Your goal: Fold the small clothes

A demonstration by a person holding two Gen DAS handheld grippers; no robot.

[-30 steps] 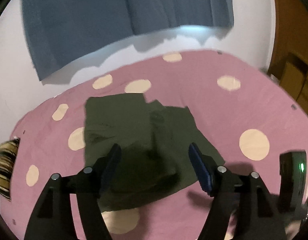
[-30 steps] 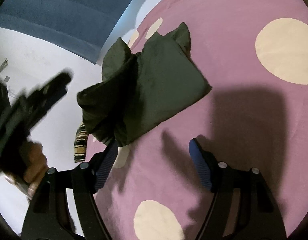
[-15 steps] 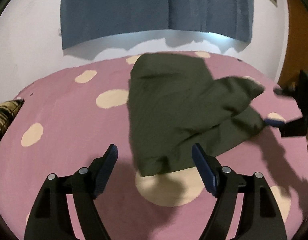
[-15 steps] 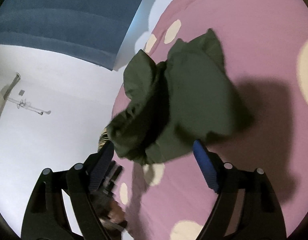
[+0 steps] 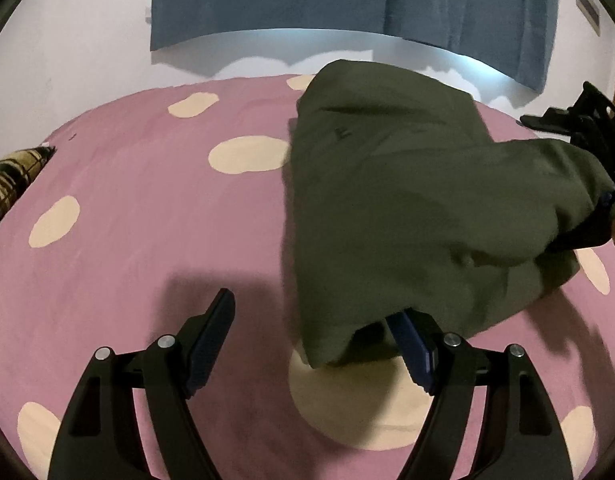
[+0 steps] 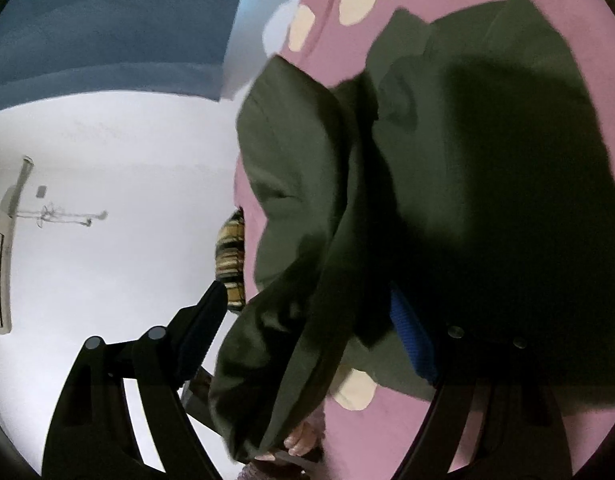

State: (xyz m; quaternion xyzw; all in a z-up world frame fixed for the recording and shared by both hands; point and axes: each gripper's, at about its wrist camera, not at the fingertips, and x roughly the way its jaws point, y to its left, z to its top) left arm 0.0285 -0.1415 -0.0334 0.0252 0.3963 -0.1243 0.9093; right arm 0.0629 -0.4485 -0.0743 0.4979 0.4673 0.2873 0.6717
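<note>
Olive-green garment point(image 5: 407, 200) lies bunched on the pink spotted bedspread point(image 5: 147, 220), right of the middle in the left wrist view, and it fills far more of both views than it did a second ago, when it sat small and further off. Both hands have closed in on it. The left gripper point(image 5: 311, 332) has come down at the near hem, jaws wide apart; its right-side pad is tucked just under the lifted fabric edge, the other over bare spread, and nothing is pinched. The right gripper point(image 6: 307, 328) now has cloth draped between its open jaws, its blue pad half buried in shadow, yet I see no squeeze there either. A striped cushion point(image 5: 11, 176) stays at the bed's edge. To my eye the cloth is still a loose heap, so the fold proper has not begun; both tools look set to grab corners and spread it.
</note>
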